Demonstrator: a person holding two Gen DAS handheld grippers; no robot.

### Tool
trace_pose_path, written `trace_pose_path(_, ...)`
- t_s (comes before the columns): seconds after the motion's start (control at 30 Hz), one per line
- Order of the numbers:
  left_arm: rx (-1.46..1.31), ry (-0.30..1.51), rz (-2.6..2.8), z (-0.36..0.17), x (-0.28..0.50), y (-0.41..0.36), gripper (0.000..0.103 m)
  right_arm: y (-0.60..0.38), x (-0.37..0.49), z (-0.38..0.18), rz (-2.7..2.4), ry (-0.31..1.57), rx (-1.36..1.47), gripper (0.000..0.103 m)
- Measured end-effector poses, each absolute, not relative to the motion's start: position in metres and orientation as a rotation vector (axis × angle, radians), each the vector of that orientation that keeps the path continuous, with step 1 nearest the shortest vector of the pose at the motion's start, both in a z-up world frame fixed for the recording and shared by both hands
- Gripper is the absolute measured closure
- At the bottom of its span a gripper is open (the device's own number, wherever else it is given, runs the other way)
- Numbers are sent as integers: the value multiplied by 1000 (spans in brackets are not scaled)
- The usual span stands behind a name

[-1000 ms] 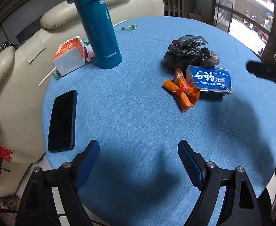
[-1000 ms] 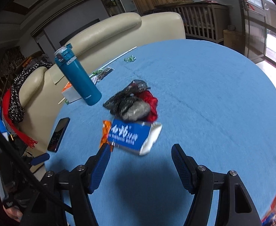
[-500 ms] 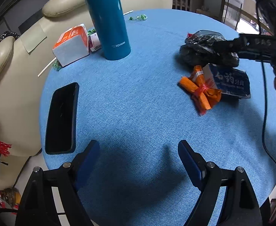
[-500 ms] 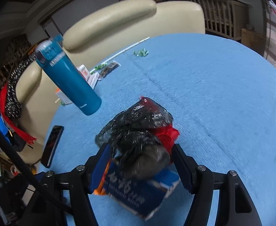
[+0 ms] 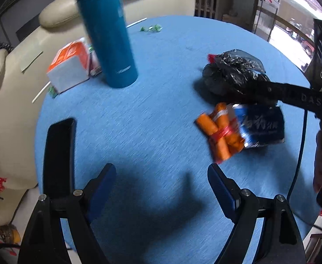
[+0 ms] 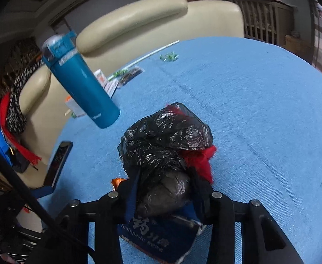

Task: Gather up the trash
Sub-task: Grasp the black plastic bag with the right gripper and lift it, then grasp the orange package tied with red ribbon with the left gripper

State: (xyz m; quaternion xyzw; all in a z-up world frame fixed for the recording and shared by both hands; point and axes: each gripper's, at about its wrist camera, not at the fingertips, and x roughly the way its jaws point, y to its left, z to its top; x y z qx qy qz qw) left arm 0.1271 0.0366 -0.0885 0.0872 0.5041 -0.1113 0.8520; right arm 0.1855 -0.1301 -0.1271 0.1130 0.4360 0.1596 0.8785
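Blue desk (image 5: 161, 110): right gripper (image 6: 164, 189) closing around black bag (image 6: 165, 145), seen close only from right wrist; left gripper (image 5: 161, 182) gaping wide, empty; left-wrist view alone showing orange wrapper (image 5: 220, 132).

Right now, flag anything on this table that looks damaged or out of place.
The blue toothpaste box lies crushed with a torn-open end beside the black bag. Green scraps lie scattered near the far edge.
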Motion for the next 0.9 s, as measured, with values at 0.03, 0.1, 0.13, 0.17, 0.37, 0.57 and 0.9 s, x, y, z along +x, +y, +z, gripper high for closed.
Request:
trace_pose_path(0.03,185,1055,-246,-88,129,32,17,-135,181,-125,329,899,256,59)
trace_pose_path(0.1,186,1051,-261,-88,134,25,17,-139,174,-123,324,888,272,59)
trace_pose_path(0.13,182,1053,-270,-89,139,22,17,-143,169,-122,318,881,281,59)
trace_pose_path(0.17,178,1054,-277,-90,142,19,17,-147,165,-120,312,875,292,59)
trace_pose_path(0.37,136,1090,-310,-100,165,10,17,-182,137,-113,254,844,362,59)
trace_pose_path(0.57,109,1109,-358,-104,175,0,17,-215,109,-119,184,859,422,59)
trace_pose_path(0.9,40,1170,-368,-127,188,-12,17,-241,89,-137,139,890,479,59)
